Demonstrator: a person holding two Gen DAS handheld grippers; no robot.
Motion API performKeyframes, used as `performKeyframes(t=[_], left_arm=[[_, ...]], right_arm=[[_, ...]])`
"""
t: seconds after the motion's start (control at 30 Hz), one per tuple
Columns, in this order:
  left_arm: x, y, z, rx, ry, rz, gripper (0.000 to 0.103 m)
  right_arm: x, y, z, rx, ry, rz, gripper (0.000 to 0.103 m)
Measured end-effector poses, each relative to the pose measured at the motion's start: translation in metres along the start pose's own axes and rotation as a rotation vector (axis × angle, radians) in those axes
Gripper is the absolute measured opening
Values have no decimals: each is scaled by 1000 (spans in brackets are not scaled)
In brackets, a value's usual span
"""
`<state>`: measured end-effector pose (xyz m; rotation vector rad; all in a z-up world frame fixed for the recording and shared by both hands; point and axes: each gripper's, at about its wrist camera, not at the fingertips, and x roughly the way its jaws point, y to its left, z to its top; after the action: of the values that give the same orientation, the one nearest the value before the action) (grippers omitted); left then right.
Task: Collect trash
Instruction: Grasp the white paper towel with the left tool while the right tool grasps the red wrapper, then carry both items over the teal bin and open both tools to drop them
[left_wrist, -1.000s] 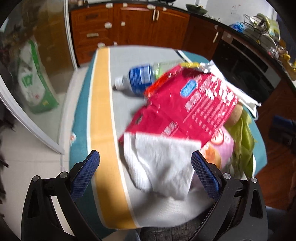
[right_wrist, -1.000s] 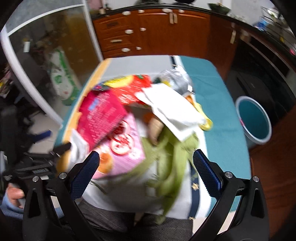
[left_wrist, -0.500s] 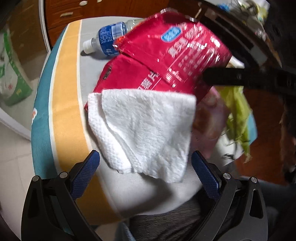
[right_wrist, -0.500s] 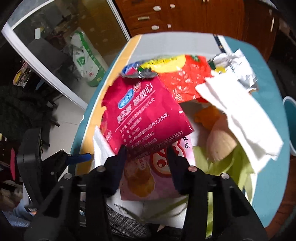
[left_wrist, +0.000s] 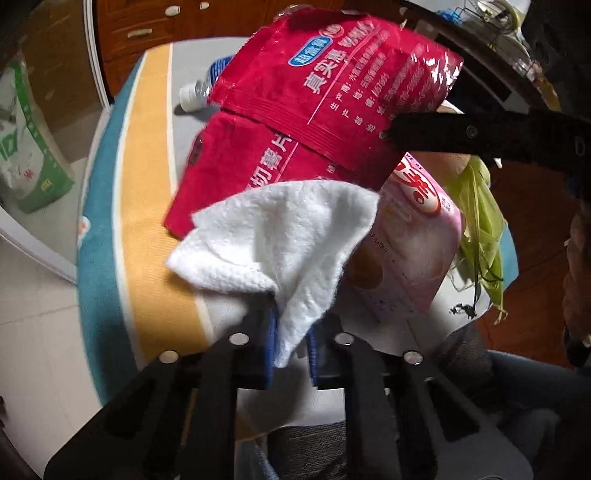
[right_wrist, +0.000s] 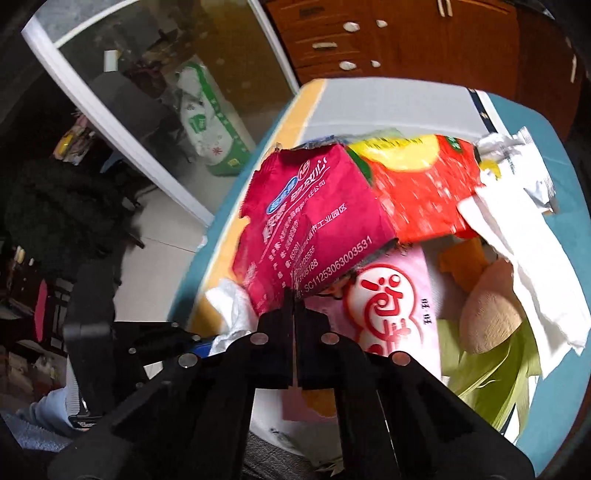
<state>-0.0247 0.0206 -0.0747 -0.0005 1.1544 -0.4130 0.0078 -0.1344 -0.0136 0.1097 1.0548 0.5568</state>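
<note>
Two grippers are each pinching a piece of trash over the cluttered table (left_wrist: 147, 206). The left gripper (left_wrist: 291, 343) is clamped narrow on the lower corner of a white paper towel (left_wrist: 284, 240), whose free part is fanning out above the blue pads and draping over the edge of a red snack bag (left_wrist: 229, 173) lying on the tabletop. The right gripper (right_wrist: 294, 321) is closed tight on the bottom edge of a crimson wrapper (right_wrist: 306, 229), holding it tilted up off the pile; in the left wrist view that same wrapper (left_wrist: 340, 88) is hanging raised above the red bag, with the right gripper's black finger (left_wrist: 461, 133) crossing in from the right. Under the wrapper a pink packet (right_wrist: 391, 302) is lying flat, and beside it an orange-red bag (right_wrist: 417, 192) with a yellow patch is resting toward the far side. A second white paper sheet (right_wrist: 517, 251) is stretching across the right of the pile, partly covering a tan rounded lump (right_wrist: 487, 314) that may be a husk or a root, hard to tell. Green leafy strips (right_wrist: 495, 376) are spilling over the near right edge. A plastic bottle (left_wrist: 199, 92) with a blue label is lying on its side beyond the red bag, mostly hidden.
</note>
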Motion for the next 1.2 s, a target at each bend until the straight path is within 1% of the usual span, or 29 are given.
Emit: performKeyframes(t=[0.1, 0.2, 0.3, 0.37, 0.43, 0.57, 0.67, 0.73, 0.8, 0.87, 0.9, 0.97, 1.07, 1.1, 1.17, 1.2], left_arm=[[-7, -4, 0, 12, -5, 5, 13], [-12, -3, -2, -2, -12, 25, 13], [-27, -8, -3, -19, -49, 26, 13], [-52, -10, 4, -3, -82, 37, 13], [-68, -14, 10, 9, -107, 50, 13], [-87, -24, 23, 32, -146, 71, 13], [-99, -36, 37, 78, -167, 71, 13], [-101, -48, 50, 117, -174, 63, 13], [-104, -61, 62, 156, -178, 41, 13], [-101, -83, 80, 209, -180, 7, 13], [-98, -99, 93, 245, -181, -7, 13], [-89, -123, 109, 293, -177, -27, 13], [-65, -172, 139, 372, -144, -94, 13], [-53, -192, 152, 394, -128, -123, 13], [-32, -222, 168, 420, -98, -169, 13], [-15, -243, 180, 438, -74, -193, 13]], right_arm=[[-7, 1, -1, 2, -8, 17, 1], [-20, 2, 0, 6, -36, 7, 1], [-42, 4, 2, 1, -76, 21, 1], [-55, 6, 7, 2, -101, 43, 1], [-70, 9, 12, 2, -124, 78, 1], [-100, 14, 19, -38, -190, 51, 1], [-126, 11, 27, -53, -242, 2, 1], [-145, 1, 32, -53, -277, -48, 1], [-161, -15, 35, -35, -306, -97, 1], [-176, -36, 36, -4, -329, -154, 1], [-186, -54, 34, 24, -341, -193, 1], [-197, -80, 29, 67, -351, -245, 1], [-217, -141, 19, 157, -365, -353, 1], [-223, -157, 16, 182, -369, -382, 1], [-233, -192, 9, 233, -369, -431, 1], [-237, -214, 3, 264, -367, -466, 1]])
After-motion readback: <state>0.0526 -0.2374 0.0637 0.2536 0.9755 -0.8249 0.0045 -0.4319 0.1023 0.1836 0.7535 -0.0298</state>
